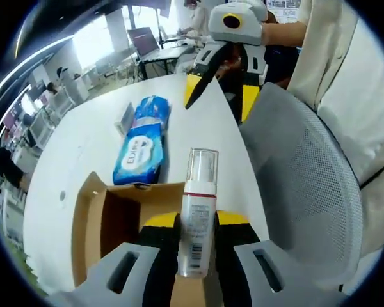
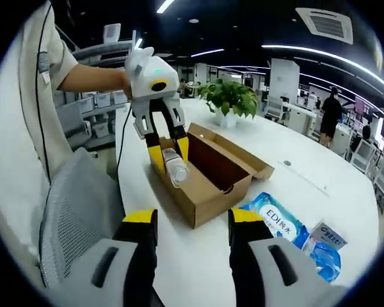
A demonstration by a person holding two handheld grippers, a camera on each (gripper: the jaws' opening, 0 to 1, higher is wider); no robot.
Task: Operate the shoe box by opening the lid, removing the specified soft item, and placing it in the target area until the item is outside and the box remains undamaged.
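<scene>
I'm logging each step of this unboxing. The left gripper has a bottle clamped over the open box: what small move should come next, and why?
Probably carry the pump bottle sideways off the cardboard box and set it on the bare white table near the blue wipes pack. The left gripper grips it above the box's edge, the flaps are open, and the right gripper hangs open, holding nothing.

By the one open cardboard box (image 2: pixel 208 167): one pump bottle (image 1: pixel 197 211), one blue wipes pack (image 1: pixel 141 142), one small sachet (image 2: pixel 328 236) past it, one potted plant (image 2: pixel 228 99), two grippers.
</scene>
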